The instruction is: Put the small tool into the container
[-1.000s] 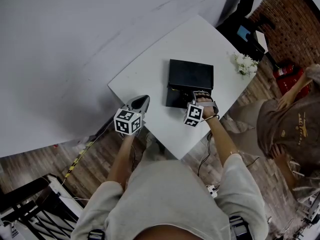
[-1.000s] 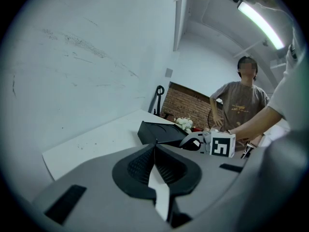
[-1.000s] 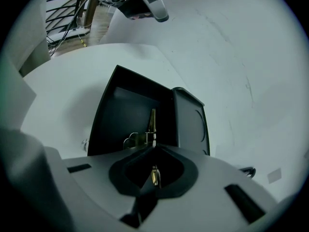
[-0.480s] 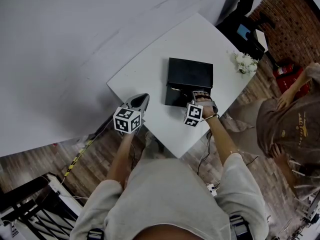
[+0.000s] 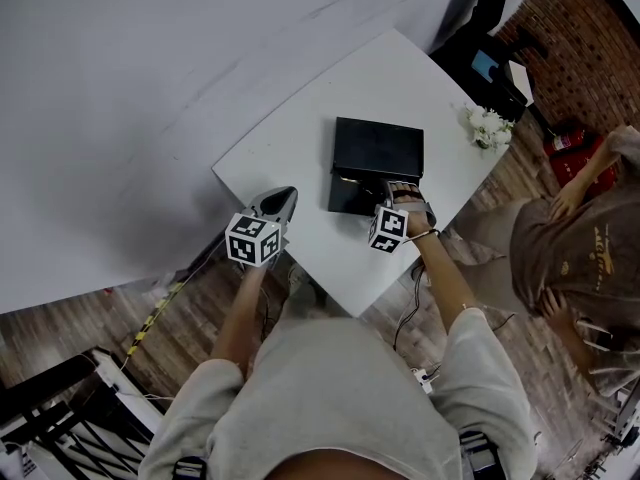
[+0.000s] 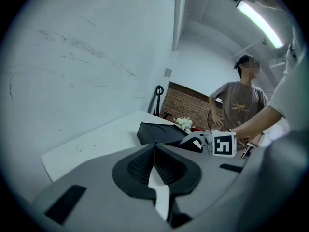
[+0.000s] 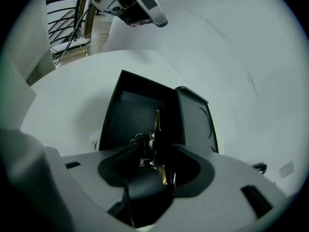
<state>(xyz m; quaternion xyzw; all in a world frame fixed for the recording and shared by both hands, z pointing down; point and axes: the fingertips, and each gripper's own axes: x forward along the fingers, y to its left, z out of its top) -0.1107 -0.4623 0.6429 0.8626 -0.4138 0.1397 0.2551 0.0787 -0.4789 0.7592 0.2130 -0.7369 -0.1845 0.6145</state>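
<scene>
A black container [image 5: 378, 150] stands open on the white table [image 5: 300, 138], its lid [image 7: 195, 120] folded back. My right gripper [image 5: 398, 196] hangs over the container's near edge. Its jaws have just been opening and now stand wide apart. The small brass and silver tool [image 7: 157, 122] sits loosely in the gap of the right gripper [image 7: 154, 149], above the dark inside of the container [image 7: 130, 112], and the pads do not press on it. My left gripper [image 5: 282, 203] rests at the table's near left, away from the box. The left gripper [image 6: 154, 149] is shut on nothing.
White flowers [image 5: 488, 126] stand at the table's far right corner. A person in a brown shirt [image 5: 570, 248] stands to the right of the table. The table's near edge [image 5: 345, 303] runs just behind the right gripper. Cables lie on the wooden floor.
Both grippers stay where they were. The head view is too small to show any change at the right jaws.
</scene>
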